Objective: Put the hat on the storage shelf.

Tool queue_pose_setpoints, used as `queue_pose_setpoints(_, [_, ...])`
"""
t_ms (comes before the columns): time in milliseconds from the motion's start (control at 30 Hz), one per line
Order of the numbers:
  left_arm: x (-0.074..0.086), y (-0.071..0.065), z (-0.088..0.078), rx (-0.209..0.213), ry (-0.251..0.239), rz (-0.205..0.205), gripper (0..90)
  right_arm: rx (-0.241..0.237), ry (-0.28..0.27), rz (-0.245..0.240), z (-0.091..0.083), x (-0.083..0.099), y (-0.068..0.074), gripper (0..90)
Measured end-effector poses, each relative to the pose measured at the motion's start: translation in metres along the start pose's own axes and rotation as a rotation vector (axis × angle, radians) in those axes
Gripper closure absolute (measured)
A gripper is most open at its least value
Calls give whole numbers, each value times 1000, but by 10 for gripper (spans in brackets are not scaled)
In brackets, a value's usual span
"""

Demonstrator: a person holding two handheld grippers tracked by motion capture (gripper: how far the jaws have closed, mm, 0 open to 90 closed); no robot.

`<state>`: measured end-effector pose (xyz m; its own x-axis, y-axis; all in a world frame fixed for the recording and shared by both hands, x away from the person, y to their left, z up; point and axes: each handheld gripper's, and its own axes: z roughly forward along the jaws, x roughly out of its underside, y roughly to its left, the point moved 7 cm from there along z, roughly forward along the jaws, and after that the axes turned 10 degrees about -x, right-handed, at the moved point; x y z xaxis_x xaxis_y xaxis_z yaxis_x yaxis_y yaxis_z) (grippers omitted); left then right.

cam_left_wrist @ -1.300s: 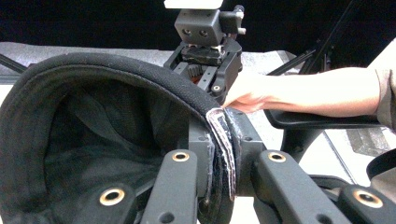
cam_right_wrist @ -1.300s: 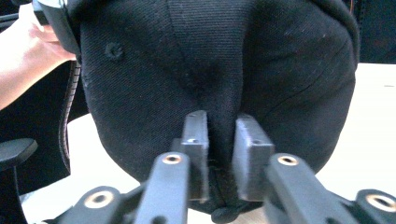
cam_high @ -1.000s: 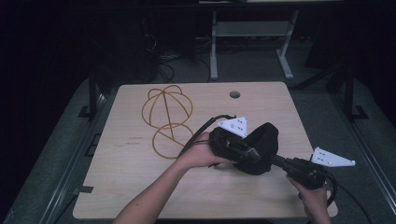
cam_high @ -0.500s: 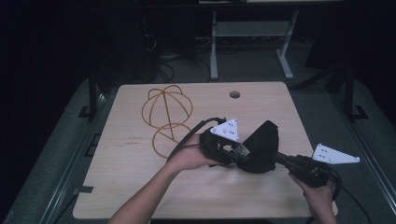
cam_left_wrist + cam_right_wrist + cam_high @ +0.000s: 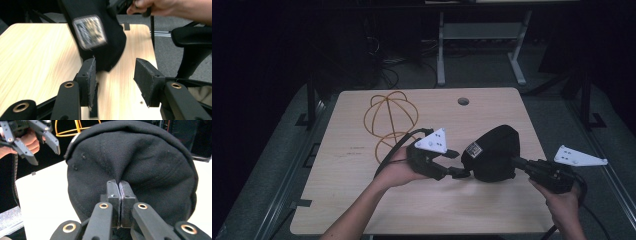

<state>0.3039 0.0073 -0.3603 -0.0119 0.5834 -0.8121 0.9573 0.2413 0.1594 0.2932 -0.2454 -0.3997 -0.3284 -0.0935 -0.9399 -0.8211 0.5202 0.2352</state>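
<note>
blurred label (image 5: 90, 32) on black cap (image 5: 105, 47)

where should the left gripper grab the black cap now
Probably the cap's stiff brim edge near the label patch, coming in level from the left gripper's side. The right gripper already pinches the soft crown fabric, and the left jaws, just opened, stand apart right below that edge.

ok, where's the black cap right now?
In the high view the black cap is right of the table's centre, pinched in the shut right claw, with the left claw open just beside it.
</note>
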Motion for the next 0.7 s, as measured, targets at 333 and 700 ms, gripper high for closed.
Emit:
queue_pose_setpoints(333, [39, -5, -13, -75, 14, 6, 472, 17, 31, -17, -2, -23, -3, 889])
queue_pose_setpoints(700, [82, -15, -8, -104, 18, -25, 457, 16, 69, -49, 9, -52, 0, 889])
